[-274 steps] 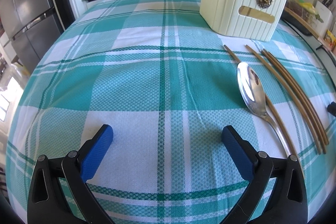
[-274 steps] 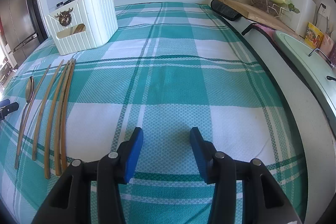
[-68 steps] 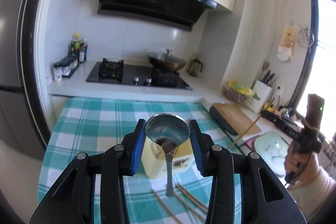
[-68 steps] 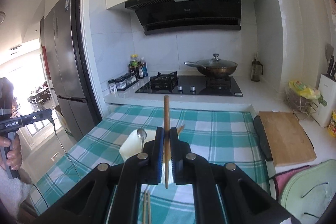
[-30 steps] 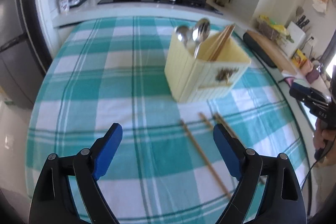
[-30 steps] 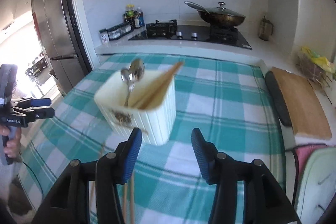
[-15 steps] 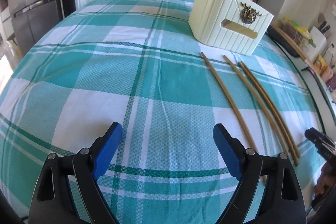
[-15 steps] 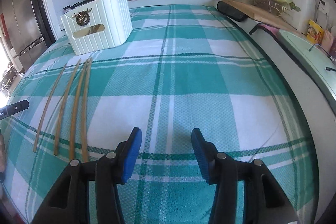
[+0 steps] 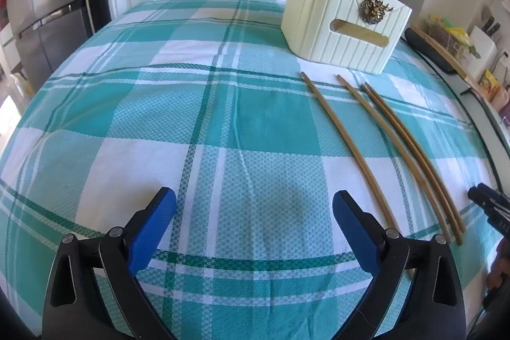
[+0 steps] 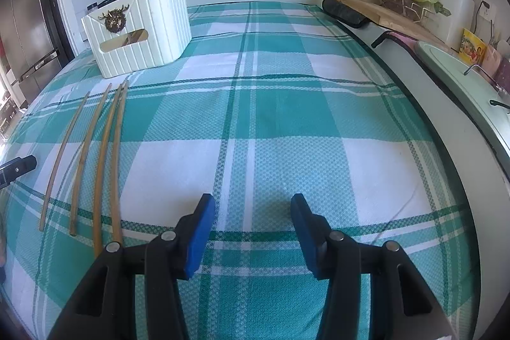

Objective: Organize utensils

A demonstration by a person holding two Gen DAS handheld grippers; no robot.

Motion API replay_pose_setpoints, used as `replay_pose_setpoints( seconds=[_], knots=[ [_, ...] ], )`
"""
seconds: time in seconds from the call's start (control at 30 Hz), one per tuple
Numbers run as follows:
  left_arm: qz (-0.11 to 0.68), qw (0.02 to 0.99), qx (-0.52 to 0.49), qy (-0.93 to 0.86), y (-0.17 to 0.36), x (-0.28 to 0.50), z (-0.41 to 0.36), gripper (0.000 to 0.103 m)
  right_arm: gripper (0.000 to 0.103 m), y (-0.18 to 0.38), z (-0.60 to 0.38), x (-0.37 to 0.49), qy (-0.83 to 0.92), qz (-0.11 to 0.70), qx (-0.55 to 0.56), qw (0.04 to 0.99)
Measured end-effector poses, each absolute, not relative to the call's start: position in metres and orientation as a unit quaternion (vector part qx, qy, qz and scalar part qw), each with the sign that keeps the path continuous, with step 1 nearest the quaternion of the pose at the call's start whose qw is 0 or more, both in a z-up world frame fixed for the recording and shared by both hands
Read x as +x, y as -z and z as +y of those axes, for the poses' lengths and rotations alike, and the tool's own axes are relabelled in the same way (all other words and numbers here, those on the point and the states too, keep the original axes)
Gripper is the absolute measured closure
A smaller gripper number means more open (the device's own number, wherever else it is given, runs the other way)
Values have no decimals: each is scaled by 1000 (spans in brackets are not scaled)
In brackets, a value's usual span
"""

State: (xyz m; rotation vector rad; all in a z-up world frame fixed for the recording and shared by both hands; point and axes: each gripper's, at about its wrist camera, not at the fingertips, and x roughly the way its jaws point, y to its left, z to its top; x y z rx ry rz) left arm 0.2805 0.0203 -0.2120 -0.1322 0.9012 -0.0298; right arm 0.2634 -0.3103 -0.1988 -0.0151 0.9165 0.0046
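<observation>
Chopsticks lie between both sets of fingers, each spread apart, empty, held low and level over the worktop's plaid cloth: left gripper, right gripper. Their long axes point toward the cream utensil holder beyond.

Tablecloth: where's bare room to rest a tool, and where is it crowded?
Free: the wide stretch of tablecloth between the chopsticks and the counter edge, ahead of the right tool; also the cloth left of the chopsticks, ahead of the left tool. Crowded: the strip where four chopsticks lie in front of the cream holder.
</observation>
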Motion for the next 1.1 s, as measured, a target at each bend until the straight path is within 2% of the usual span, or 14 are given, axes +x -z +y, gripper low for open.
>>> replay_pose_setpoints(
  seconds=[0.2, 0.37, 0.63, 0.9, 1.0, 1.1],
  knots=[
    [422, 903, -79, 15, 208, 277, 24, 5, 52, 199, -311, 264, -2, 443, -9, 897],
    [389, 913, -113, 44, 183, 272, 13, 5, 52, 199, -311, 264, -2, 443, -9, 897],
    [421, 905, -28, 55, 189, 298, -47, 5, 51, 198, -311, 264, -5, 443, -6, 896],
    [450, 891, 28, 44, 208, 296, -63, 12, 51, 179, -281, 275, -133, 449, 17, 883],
    [450, 891, 29, 49, 207, 293, -61, 18, 56, 181, -264, 283, -171, 464, 5, 869],
    [449, 892, 32, 53, 206, 291, -60, 27, 70, 186, -245, 288, -202, 477, -22, 855]
  ],
)
